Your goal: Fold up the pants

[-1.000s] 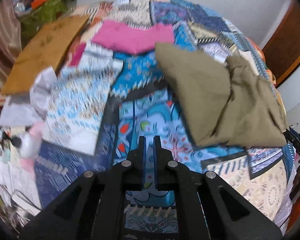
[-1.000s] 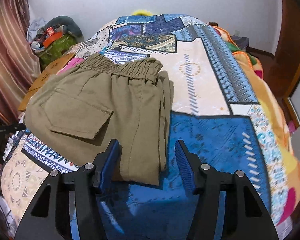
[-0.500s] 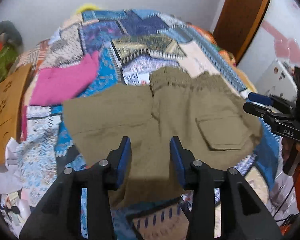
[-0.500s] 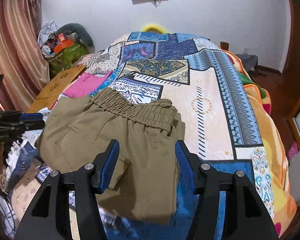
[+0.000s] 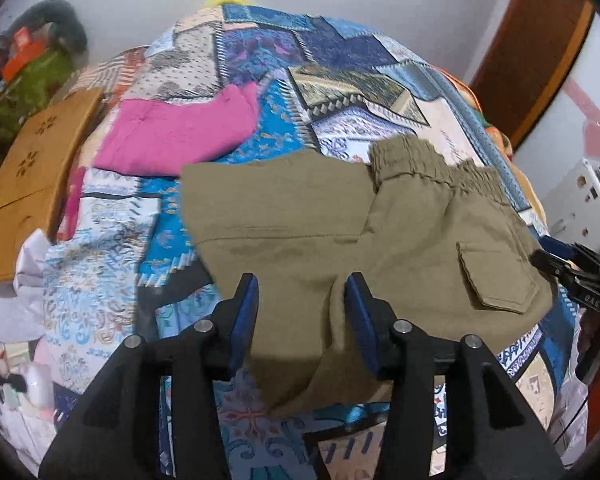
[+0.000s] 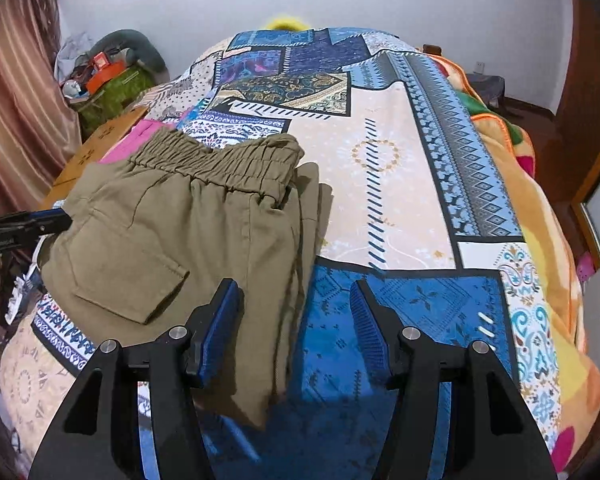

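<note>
Olive-green pants point(image 5: 340, 236) lie folded on the patchwork bedspread, elastic waistband toward the far side and a flap pocket up; they also show in the right wrist view point(image 6: 188, 232). My left gripper point(image 5: 302, 304) is open and empty, just above the pants' near edge. My right gripper point(image 6: 296, 312) is open and empty, over the pants' right folded edge. The right gripper's tip point(image 5: 568, 268) shows at the right of the left wrist view, and the left gripper's tip point(image 6: 24, 224) at the left of the right wrist view.
A pink garment point(image 5: 176, 136) lies on the bedspread point(image 6: 400, 160) beyond the pants. A wooden board point(image 5: 32, 168) lies at the bed's left edge. Bags and clutter point(image 6: 104, 76) stand by the curtain. An orange blanket point(image 6: 540, 200) lies along the bed's right side.
The left gripper opened a second ago and swung right to face the pants. Both grippers have come lower and closer to the pants over the last half second.
</note>
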Action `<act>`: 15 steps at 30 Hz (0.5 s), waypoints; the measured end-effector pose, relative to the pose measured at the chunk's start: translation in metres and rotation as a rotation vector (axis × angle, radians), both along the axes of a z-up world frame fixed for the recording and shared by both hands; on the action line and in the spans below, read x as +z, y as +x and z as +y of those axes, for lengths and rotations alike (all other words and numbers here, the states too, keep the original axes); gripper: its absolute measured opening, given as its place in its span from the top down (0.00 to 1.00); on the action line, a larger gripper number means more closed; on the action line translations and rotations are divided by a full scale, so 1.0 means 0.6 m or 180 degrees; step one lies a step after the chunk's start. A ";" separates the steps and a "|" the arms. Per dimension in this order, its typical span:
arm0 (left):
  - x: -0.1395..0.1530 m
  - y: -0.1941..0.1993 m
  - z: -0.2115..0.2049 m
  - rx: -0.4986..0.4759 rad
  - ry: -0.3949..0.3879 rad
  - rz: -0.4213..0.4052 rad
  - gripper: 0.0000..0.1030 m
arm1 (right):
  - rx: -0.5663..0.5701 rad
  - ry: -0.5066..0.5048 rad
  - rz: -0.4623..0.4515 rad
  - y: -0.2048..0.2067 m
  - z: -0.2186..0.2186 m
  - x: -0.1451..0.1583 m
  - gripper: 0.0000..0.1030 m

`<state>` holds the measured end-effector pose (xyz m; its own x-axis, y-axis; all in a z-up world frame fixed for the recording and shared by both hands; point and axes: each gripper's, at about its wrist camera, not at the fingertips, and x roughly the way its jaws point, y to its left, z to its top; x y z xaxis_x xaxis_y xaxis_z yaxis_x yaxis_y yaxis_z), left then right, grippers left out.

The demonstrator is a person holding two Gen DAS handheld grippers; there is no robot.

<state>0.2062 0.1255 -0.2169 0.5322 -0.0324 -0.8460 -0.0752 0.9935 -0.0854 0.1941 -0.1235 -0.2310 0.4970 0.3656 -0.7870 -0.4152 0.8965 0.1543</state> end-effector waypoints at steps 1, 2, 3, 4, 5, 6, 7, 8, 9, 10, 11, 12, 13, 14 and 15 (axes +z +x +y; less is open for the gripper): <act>0.007 -0.003 0.004 0.0057 0.0108 -0.0033 0.56 | -0.0001 -0.0037 -0.0040 -0.002 0.000 0.004 0.48; 0.016 -0.008 0.013 0.0077 0.0101 -0.0076 0.56 | 0.0001 -0.0075 -0.0097 -0.005 0.001 0.011 0.48; 0.021 -0.011 0.023 0.0075 0.0009 -0.0092 0.56 | 0.0003 -0.0094 -0.0126 -0.005 0.001 0.014 0.48; 0.025 -0.014 0.033 0.0080 -0.0096 -0.0096 0.56 | 0.0005 -0.0091 -0.0147 -0.003 0.002 0.019 0.48; 0.027 -0.016 0.041 0.0088 -0.0140 -0.0093 0.56 | 0.0011 -0.0059 -0.0159 -0.002 0.002 0.023 0.47; 0.027 -0.018 0.048 0.0091 -0.0144 -0.0086 0.55 | 0.0014 -0.0020 -0.0151 0.002 0.002 0.024 0.47; 0.025 -0.019 0.052 0.0092 -0.0136 -0.0072 0.55 | 0.0008 0.0013 -0.0129 0.006 0.002 0.024 0.44; 0.021 -0.019 0.055 0.0093 -0.0154 -0.0047 0.54 | -0.0003 0.0060 -0.0104 0.012 0.003 0.022 0.42; 0.013 -0.019 0.059 0.0084 -0.0230 0.0000 0.54 | -0.0011 0.0096 -0.0081 0.017 0.004 0.019 0.41; 0.004 -0.017 0.062 0.0069 -0.0326 0.0053 0.53 | -0.0010 0.0120 -0.0048 0.022 0.007 0.014 0.41; -0.005 -0.015 0.064 0.0061 -0.0397 0.0098 0.53 | -0.0056 0.0182 -0.0013 0.028 0.010 0.008 0.41; -0.017 -0.011 0.065 0.0053 -0.0470 0.0160 0.53 | -0.0051 0.0213 0.0075 0.035 0.013 -0.003 0.41; -0.026 -0.009 0.065 0.0053 -0.0501 0.0202 0.53 | -0.0053 0.0232 0.0150 0.041 0.015 -0.011 0.41; -0.036 -0.006 0.063 0.0050 -0.0526 0.0243 0.53 | -0.0049 0.0258 0.0227 0.046 0.017 -0.020 0.41; -0.047 0.000 0.063 0.0044 -0.0559 0.0290 0.53 | -0.0035 0.0326 0.0306 0.051 0.017 -0.030 0.41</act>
